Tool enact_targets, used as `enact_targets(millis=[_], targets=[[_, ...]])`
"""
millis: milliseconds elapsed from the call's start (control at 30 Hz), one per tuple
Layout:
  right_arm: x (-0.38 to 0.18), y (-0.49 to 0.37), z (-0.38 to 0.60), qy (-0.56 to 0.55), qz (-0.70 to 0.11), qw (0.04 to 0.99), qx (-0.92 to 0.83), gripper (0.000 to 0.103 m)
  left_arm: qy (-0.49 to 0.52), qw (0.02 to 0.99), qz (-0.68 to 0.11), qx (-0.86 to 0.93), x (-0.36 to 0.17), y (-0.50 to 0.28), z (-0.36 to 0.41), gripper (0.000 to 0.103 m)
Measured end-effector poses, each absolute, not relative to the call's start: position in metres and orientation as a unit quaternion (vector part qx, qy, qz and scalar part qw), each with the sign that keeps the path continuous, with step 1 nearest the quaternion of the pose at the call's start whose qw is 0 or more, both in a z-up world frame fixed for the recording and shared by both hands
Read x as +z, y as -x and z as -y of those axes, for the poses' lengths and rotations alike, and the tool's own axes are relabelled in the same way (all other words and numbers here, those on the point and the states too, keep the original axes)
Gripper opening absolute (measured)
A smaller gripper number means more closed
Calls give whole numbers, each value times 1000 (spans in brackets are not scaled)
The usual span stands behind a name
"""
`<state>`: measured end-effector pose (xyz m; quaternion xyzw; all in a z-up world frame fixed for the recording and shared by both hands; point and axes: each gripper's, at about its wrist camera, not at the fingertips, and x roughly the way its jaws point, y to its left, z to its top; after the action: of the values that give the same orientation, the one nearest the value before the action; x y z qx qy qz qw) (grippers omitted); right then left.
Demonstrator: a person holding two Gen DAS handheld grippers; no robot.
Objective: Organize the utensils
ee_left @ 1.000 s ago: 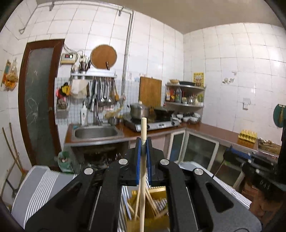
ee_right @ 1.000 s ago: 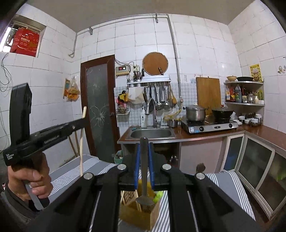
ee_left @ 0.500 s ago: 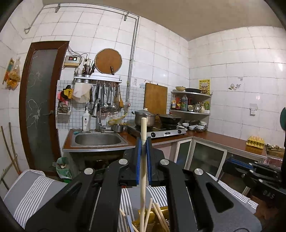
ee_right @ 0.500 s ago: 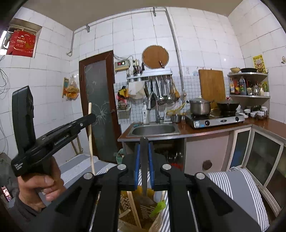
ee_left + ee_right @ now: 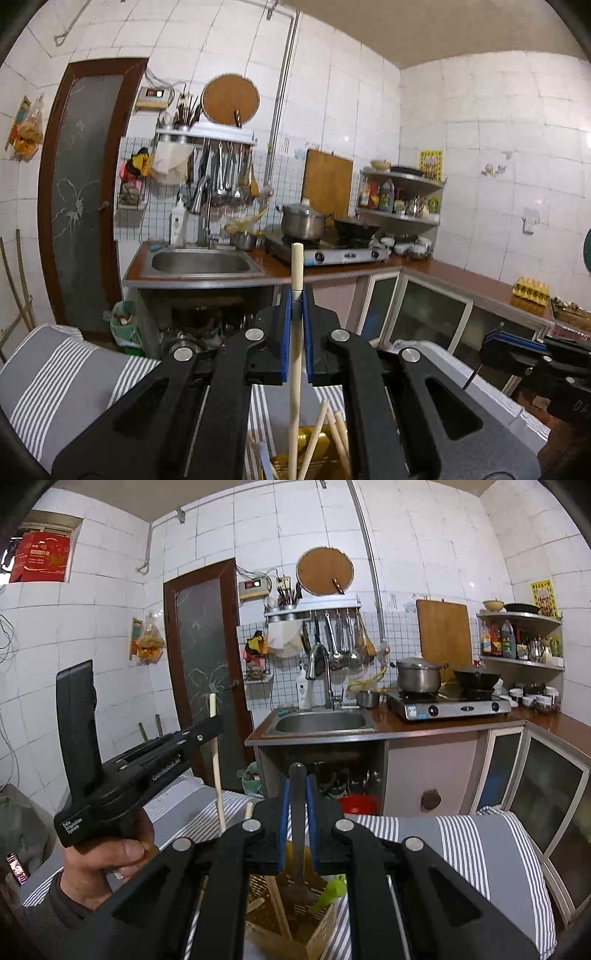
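Observation:
My left gripper (image 5: 296, 295) is shut on a pale wooden stick utensil (image 5: 295, 369) held upright above a yellow bamboo utensil holder (image 5: 314, 448) with several chopsticks in it. In the right wrist view the same left gripper (image 5: 207, 731) holds the stick (image 5: 216, 771) at the left. My right gripper (image 5: 297, 779) is shut on a dark-handled utensil (image 5: 298, 834) whose wide end hangs over the wicker utensil holder (image 5: 295, 923). A green utensil (image 5: 330, 891) sticks out of that holder.
The holder stands on a grey striped cloth (image 5: 461, 842). Behind are a steel sink (image 5: 319, 722), a gas stove (image 5: 454, 705) with a pot and a wok, hanging utensils (image 5: 340, 642), a wooden door (image 5: 207, 664) and cabinets (image 5: 546, 786).
Both grippers have lifted with their utensils: the holder sits lower in both views and the stick's lower end has risen. The left gripper has moved nearer the right one.

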<state>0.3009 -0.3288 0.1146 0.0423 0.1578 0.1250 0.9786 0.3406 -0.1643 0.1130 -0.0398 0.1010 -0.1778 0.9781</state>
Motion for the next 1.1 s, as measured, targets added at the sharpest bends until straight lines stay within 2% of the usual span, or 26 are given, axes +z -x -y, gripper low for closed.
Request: enact_targets(millis=[267, 300, 367, 400, 433, 500, 600, 667, 733, 767, 800, 833, 867, 967, 1100], targets=[[104, -313, 337, -53, -181, 976, 111, 10, 29, 976, -125, -178, 103, -341, 169, 8], [105, -313, 337, -54, -180, 976, 109, 11, 27, 975, -127, -179, 101, -340, 170, 10], [106, -311, 338, -55, -175, 978, 104, 13, 24, 975, -130, -178, 100, -337, 169, 28], [107, -310, 339, -57, -172, 978, 104, 21, 27, 975, -130, -178, 99, -336, 167, 35], [108, -309, 340, -57, -170, 979, 101, 29, 27, 975, -131, -177, 99, -334, 166, 47], [113, -302, 340, -54, -162, 981, 96, 31, 22, 975, -134, -173, 98, -329, 163, 49], [122, -287, 338, -51, -148, 984, 90, 33, 8, 978, -135, -159, 100, -317, 153, 58], [125, -275, 336, -46, -143, 985, 88, 43, 1, 981, -132, -145, 101, -304, 141, 71], [128, -257, 335, -41, -131, 988, 77, 62, -5, 983, -130, -131, 101, -288, 126, 80], [129, -246, 336, -38, -125, 989, 69, 67, -6, 983, -130, -129, 99, -281, 118, 82], [128, -234, 335, -34, -119, 990, 60, 76, -10, 982, -133, -131, 98, -273, 111, 84], [126, -224, 336, -29, -115, 991, 54, 83, -16, 981, -141, -130, 92, -261, 101, 91], [124, -215, 335, -24, -111, 992, 50, 86, -18, 982, -145, -124, 87, -250, 91, 98], [104, -177, 332, -4, -104, 994, 40, 92, -15, 985, -146, -89, 66, -213, 64, 98], [58, -121, 328, 9, -96, 995, 18, 93, -9, 988, -146, -46, 29, -157, 32, 98]])
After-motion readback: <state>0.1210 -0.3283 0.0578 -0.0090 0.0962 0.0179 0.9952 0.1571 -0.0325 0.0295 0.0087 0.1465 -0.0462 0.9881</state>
